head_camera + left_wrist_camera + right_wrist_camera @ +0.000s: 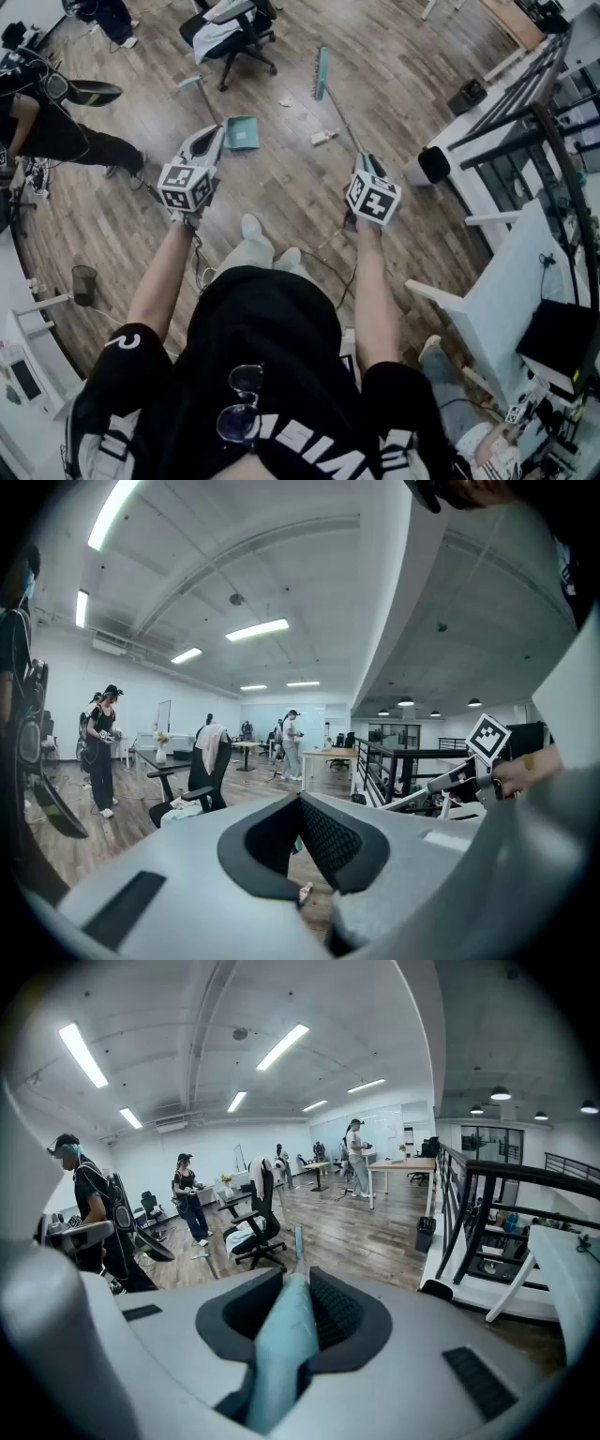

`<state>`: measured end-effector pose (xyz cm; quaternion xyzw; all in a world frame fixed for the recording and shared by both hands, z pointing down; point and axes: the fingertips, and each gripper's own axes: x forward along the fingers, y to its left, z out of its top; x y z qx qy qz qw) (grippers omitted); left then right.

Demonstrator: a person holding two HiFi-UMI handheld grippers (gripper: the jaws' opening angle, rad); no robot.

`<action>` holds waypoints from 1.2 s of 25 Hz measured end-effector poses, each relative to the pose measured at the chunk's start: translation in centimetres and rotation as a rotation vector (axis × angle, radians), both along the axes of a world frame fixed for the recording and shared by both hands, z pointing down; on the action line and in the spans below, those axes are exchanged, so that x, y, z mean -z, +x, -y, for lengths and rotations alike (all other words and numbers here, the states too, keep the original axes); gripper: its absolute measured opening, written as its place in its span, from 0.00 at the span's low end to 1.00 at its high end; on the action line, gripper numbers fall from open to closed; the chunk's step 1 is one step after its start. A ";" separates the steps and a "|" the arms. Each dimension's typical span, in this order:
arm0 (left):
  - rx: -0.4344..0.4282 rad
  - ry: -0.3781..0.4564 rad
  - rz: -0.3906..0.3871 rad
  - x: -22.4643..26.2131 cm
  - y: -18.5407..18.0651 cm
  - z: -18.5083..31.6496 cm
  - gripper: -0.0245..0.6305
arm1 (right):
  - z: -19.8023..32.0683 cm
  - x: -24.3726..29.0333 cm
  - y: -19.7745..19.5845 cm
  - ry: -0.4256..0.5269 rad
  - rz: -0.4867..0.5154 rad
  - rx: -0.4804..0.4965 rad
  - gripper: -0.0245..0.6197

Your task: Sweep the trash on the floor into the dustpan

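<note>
- Overhead, in the head view, the left gripper (pixel 214 138) reaches forward over the wood floor (pixel 281 178). Its tips lie against the thin handle of the teal dustpan (pixel 241 132), whose pan sits on the boards just beyond them.
- The right gripper (pixel 364 161) holds the pole of the broom (pixel 321 73), and the teal brush head rests on the floor well ahead of it.
- A pale piece of trash (pixel 323 137) lies between the dustpan and the broom pole, close to the pole and clear of the pan. A smaller scrap (pixel 286 100) lies farther out.
- An office chair (pixel 234 37) stands beyond the dustpan, and a person in black (pixel 56 131) is at the left edge.
- Next, the left gripper view: the left gripper (pixel 300 803) has its jaws drawn together. A sliver of teal from the dustpan (pixel 298 846) shows in the narrow gap, and the trash (pixel 305 890) lies on the floor below it. The right gripper's marker cube (pixel 487 738) shows at the right.
- Last, the right gripper view: the right gripper (pixel 295 1283) has its jaws clamped on the broom (pixel 281 1354). The teal handle runs straight out between the pads towards the office chair (pixel 258 1222).
</note>
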<state>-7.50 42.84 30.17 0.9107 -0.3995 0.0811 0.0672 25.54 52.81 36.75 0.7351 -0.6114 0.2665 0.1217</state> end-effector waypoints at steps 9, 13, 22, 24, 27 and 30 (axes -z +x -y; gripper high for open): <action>-0.001 -0.031 -0.008 -2.0 1.6 4.8 0.04 | 3.3 -1.9 0.2 -0.022 -0.005 0.018 0.17; -0.009 -0.069 -0.020 -4.1 2.9 8.5 0.04 | 5.5 -4.1 1.3 -0.045 -0.043 0.010 0.17; -0.042 -0.181 -0.031 -9.1 5.6 18.3 0.04 | 12.4 -7.1 2.9 -0.113 -0.048 -0.025 0.17; -0.047 -0.218 -0.040 -10.4 5.5 20.3 0.04 | 13.8 -7.5 3.0 -0.131 -0.065 -0.037 0.17; -0.044 -0.257 -0.050 -12.0 5.0 23.7 0.04 | 16.6 -8.8 2.8 -0.169 -0.084 -0.040 0.17; -0.047 -0.282 -0.048 -13.5 4.9 26.8 0.04 | 19.5 -10.0 2.8 -0.198 -0.090 -0.039 0.17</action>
